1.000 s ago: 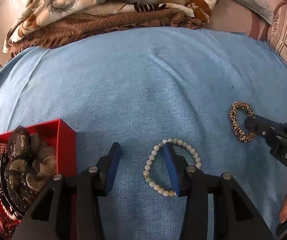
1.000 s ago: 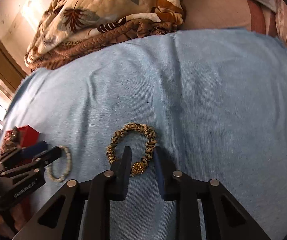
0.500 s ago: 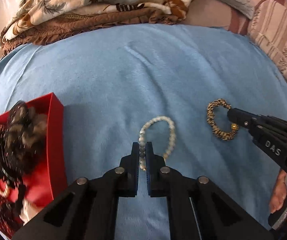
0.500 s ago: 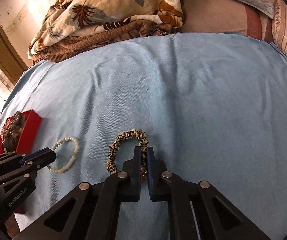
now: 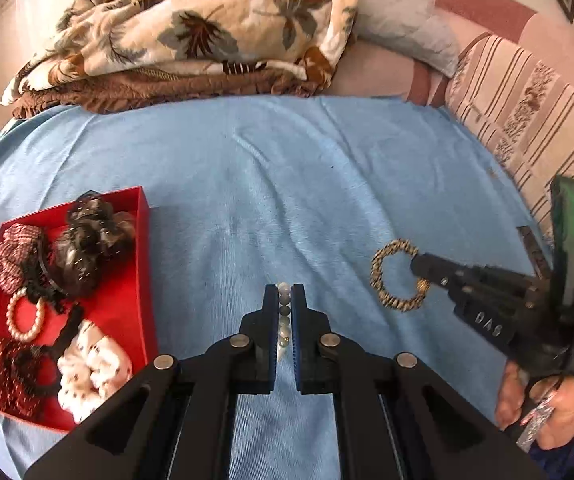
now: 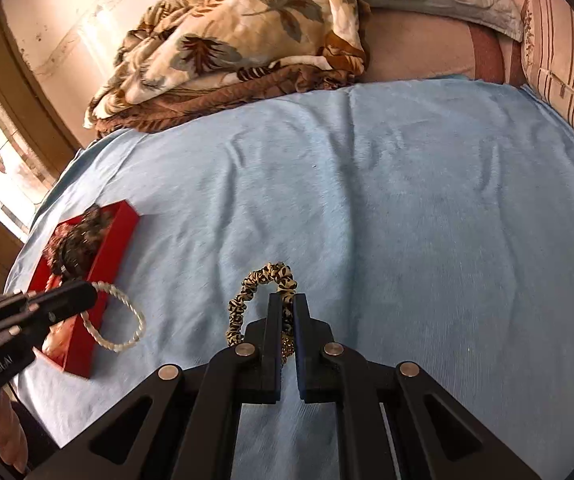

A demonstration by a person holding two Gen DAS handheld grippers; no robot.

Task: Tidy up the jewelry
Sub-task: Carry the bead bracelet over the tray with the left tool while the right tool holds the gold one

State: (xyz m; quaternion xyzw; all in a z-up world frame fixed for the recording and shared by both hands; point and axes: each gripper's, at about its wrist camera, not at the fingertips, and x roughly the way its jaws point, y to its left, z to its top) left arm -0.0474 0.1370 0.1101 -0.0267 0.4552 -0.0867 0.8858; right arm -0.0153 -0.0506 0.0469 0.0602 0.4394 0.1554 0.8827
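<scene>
My left gripper (image 5: pixel 285 294) is shut on a pale bead bracelet (image 5: pixel 284 312), whose beads show edge-on between the blue pads. In the right wrist view the same bracelet (image 6: pixel 127 332) dangles from the left gripper (image 6: pixel 83 298) just beside the red box (image 6: pixel 113 254). My right gripper (image 6: pixel 285 302) is shut on a leopard-print fabric bracelet (image 6: pixel 261 278) with a gold bead, held just above the blue cloth. From the left wrist view that bracelet (image 5: pixel 383 280) hangs as a ring off the right gripper (image 5: pixel 421 268). The red box (image 5: pixel 143 256) lies at the left and holds several scrunchies and a pearl bracelet (image 5: pixel 27 316).
A blue cloth (image 5: pixel 287 184) covers the bed. Folded floral and brown blankets (image 5: pixel 191 40) lie at the back, with pillows (image 5: pixel 403 28) and a striped cushion (image 5: pixel 527 120) at the right. A person's hand (image 5: pixel 543 408) holds the right gripper's handle.
Both grippers went from open around their bracelets to shut on them. Both have lifted the bracelets off the cloth and moved them left, toward the red box.
</scene>
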